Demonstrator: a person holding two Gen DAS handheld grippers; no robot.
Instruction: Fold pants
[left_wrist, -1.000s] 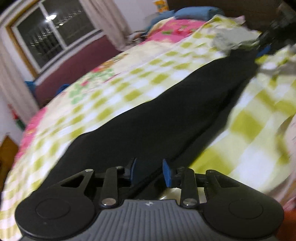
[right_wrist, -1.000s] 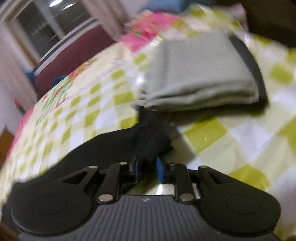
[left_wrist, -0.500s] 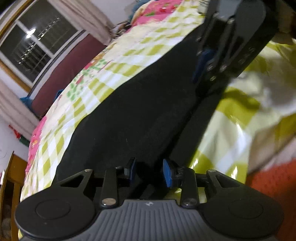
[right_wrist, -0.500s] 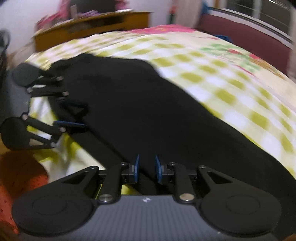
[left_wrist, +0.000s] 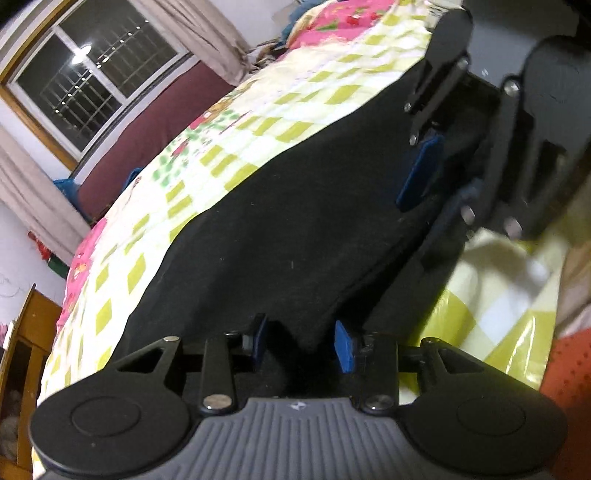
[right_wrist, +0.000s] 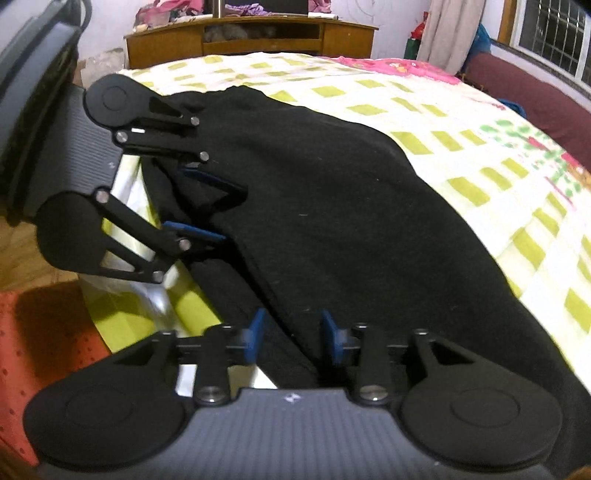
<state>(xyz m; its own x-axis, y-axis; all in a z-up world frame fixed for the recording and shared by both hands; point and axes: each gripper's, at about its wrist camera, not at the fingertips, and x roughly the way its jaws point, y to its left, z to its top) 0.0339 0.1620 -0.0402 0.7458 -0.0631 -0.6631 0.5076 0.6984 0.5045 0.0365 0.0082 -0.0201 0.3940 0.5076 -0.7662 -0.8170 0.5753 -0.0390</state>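
Observation:
Black pants (left_wrist: 295, 221) lie folded over along the near edge of a yellow-checked bed sheet (left_wrist: 221, 158). My left gripper (left_wrist: 301, 343) is shut on a bunched edge of the pants. The right wrist view shows it at the left (right_wrist: 195, 203), with a pinch of cloth between its blue pads. My right gripper (right_wrist: 293, 338) sits over the pants (right_wrist: 332, 203) close by. Its jaws are opening, and the cloth edge lies loose between the pads. In the left wrist view it appears at the upper right (left_wrist: 443, 184).
An orange-red mat (right_wrist: 44, 332) lies on the floor beside the bed edge. A wooden shelf unit (right_wrist: 251, 37) stands past the bed's far end. A barred window (left_wrist: 92, 81), curtains and a maroon backrest (left_wrist: 147, 140) run along the far side.
The right gripper swung from beside a folded grey cloth across the bed, bringing the pants' end next to the left gripper. Its jaws then widened. The left gripper shifted slightly.

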